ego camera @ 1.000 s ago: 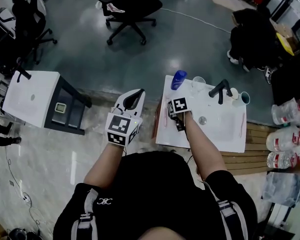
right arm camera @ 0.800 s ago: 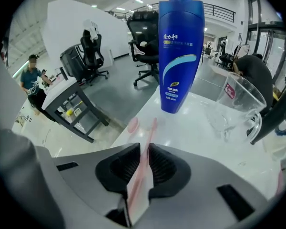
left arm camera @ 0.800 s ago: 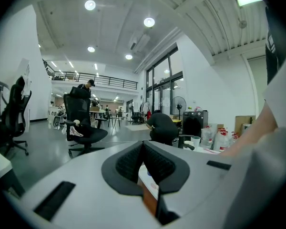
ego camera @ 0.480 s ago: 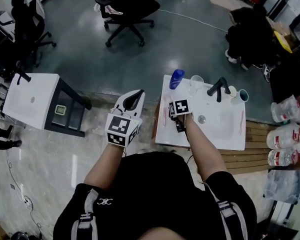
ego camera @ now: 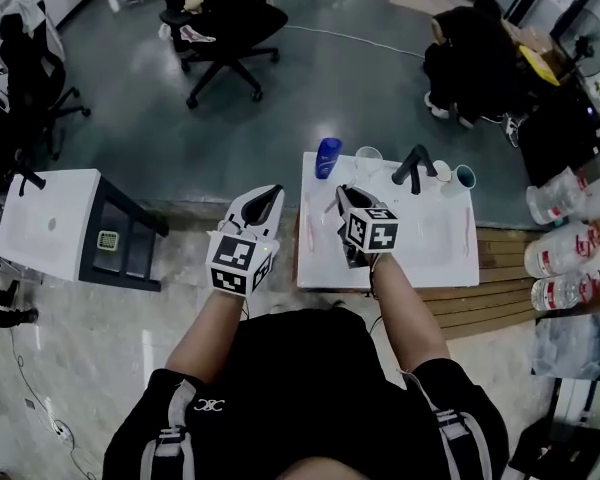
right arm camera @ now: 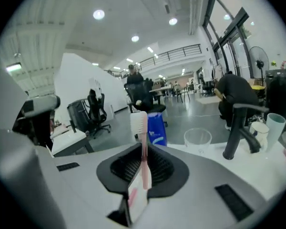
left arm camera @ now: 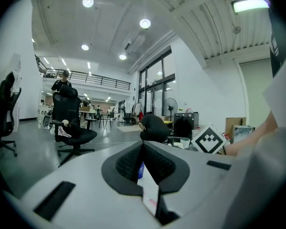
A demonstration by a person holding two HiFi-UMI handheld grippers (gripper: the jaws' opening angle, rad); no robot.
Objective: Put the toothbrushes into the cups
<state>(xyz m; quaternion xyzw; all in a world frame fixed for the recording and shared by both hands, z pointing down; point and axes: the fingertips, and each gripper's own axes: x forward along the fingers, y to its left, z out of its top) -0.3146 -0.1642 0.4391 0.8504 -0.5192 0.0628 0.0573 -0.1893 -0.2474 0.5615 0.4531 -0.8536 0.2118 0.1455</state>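
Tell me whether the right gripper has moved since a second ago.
Yes. The right gripper, its jaws just closed on the pink toothbrush, has risen off the sink top and come nearer the black faucet.

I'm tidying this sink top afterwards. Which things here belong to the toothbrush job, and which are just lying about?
Job: pink toothbrush, clear glass cup, pale teal cup, white cup.
Lying about: blue plastic bottle, black faucet.
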